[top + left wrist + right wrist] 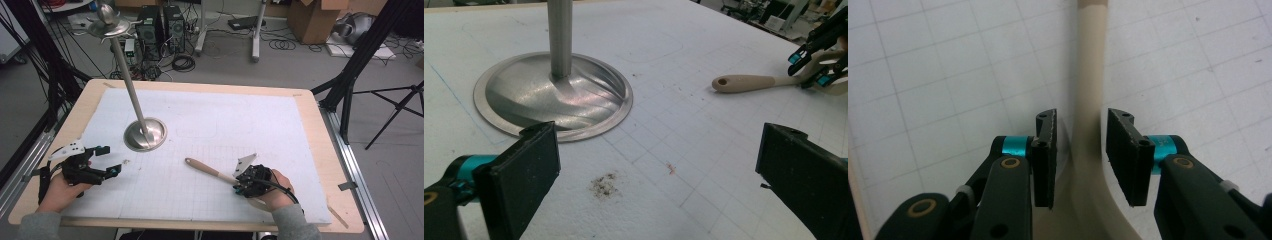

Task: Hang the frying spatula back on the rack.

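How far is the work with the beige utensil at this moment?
Done: the right gripper has its jaws on both sides of the beige utensil handle, which still lies on the white mat. In hand: closing on it. Left: lifting it, perhaps toward the metal stand. The left gripper waits open.

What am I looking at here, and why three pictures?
A person sits at a table with a hand-held gripper in each hand. One camera looks down from above; the other two ride on the grippers. The left gripper is open, near a metal stand with a tall pole. The right gripper straddles a beige spatula where handle widens into blade. Its jaws look close to the spatula, but a slight gap shows on each side, so it is not yet clamped.
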`<action>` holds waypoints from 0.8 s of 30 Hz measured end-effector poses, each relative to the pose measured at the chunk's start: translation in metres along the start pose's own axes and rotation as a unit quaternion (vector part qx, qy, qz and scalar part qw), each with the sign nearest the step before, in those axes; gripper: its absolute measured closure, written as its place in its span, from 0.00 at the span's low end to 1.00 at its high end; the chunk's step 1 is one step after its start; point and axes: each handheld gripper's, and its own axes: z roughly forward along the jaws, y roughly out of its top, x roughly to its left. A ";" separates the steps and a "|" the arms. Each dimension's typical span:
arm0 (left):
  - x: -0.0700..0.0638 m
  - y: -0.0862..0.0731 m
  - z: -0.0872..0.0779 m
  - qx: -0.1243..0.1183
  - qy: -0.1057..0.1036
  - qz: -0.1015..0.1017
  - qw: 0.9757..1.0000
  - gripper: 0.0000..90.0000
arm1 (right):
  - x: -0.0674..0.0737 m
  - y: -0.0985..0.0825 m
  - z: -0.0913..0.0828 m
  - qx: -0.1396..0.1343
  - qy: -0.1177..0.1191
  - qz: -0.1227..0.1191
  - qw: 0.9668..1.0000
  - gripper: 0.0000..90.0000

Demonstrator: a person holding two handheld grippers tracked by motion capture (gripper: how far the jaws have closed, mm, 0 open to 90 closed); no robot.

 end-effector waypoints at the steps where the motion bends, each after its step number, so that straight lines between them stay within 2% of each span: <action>1: 0.000 0.000 0.000 0.000 0.000 0.001 1.000 0.05 | 0.000 0.000 0.000 0.000 -0.001 0.000 1.000 0.73; 7: 0.001 -0.001 0.000 0.004 0.000 0.001 1.000 0.05 | -0.002 0.000 0.000 0.003 -0.003 -0.001 1.000 0.80; 24: 0.000 -0.002 0.000 0.008 0.000 -0.001 1.000 0.05 | -0.006 -0.001 0.000 0.002 -0.003 0.004 1.000 0.80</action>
